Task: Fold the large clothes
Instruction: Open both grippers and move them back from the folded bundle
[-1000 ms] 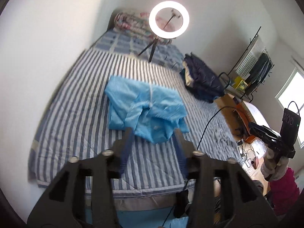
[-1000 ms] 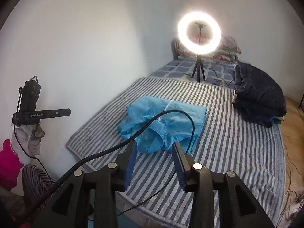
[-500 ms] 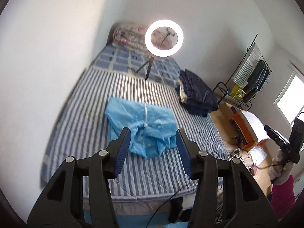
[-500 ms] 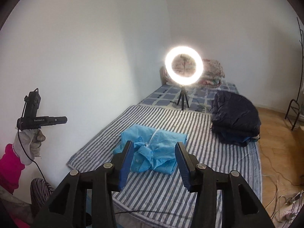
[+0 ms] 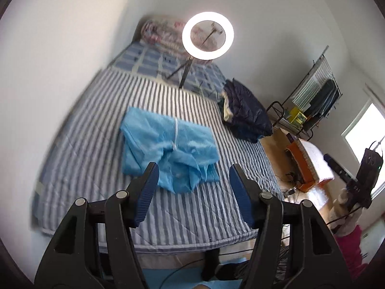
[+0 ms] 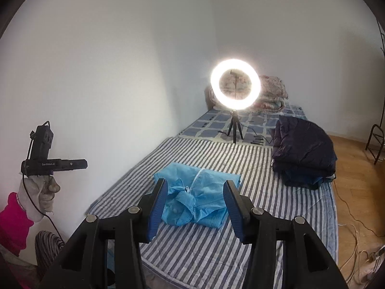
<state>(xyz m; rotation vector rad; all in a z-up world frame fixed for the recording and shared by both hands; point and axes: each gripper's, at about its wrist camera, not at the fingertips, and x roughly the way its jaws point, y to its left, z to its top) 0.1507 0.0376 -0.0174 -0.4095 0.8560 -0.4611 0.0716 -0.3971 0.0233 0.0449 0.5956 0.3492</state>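
Note:
A light blue garment with a white zip lies roughly folded in the middle of the striped bed; it also shows in the right wrist view. My left gripper is open and empty, held in the air well back from the bed's near edge. My right gripper is open and empty too, held high and back from the bed. The left gripper shows from the side in the right wrist view, and the right gripper in the left wrist view.
A lit ring light on a tripod stands on the bed behind the garment. A pile of dark folded clothes lies at the bed's right side. A clothes rack, an orange box and floor cables are to the right.
Both grippers have pulled back and up from the garment, which now looks smaller. The cable that hung in front of the right gripper is out of view.

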